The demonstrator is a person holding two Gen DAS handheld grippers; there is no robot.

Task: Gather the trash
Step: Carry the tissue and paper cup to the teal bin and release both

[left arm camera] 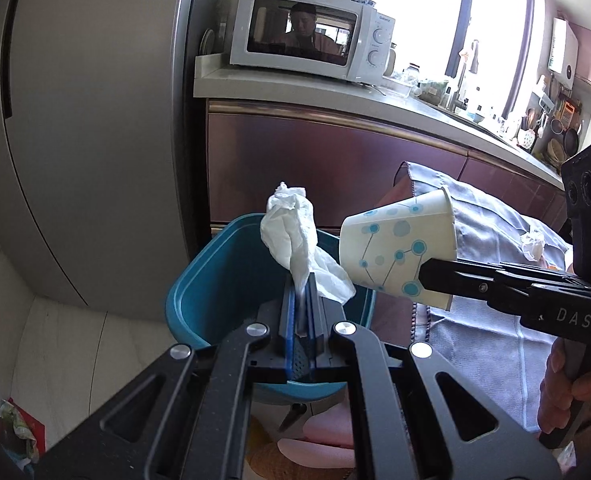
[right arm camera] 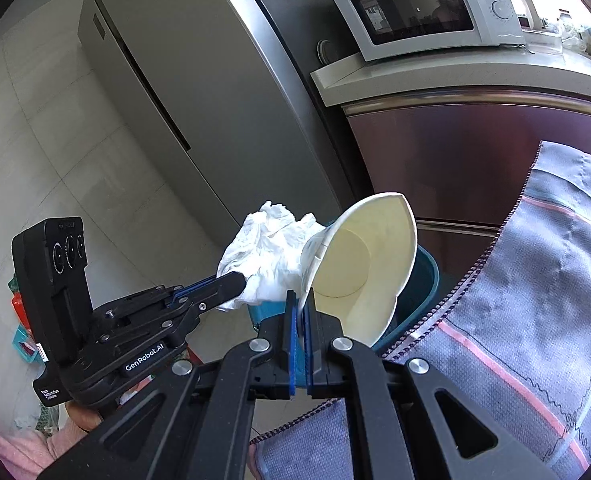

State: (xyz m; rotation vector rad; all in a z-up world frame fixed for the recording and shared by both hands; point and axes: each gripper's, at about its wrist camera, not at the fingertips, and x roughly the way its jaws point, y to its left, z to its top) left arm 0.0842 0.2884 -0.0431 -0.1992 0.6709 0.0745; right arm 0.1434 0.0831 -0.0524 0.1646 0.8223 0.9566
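While clamped: tissue (left arm camera: 295, 232), paper cup (left arm camera: 403, 248).

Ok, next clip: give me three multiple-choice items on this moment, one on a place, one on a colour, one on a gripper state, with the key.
1. Where does the crumpled white tissue sit relative to the teal plastic bin?
A. Held above the bin's opening
B. Lying on the countertop
C. Inside the microwave

2. What colour are the dots printed on the white paper cup?
A. Red
B. Blue and grey
C. Green

3. What is the right gripper doing?
A. Standing open and empty
B. Shut on the tissue
C. Shut on the cup's rim

Key:
1 A, the left gripper pinches the tissue with the bin right behind and below it.
2 B, the left wrist view shows blue and grey circles joined by lines.
3 C, the cup's wall is squeezed between its pads.
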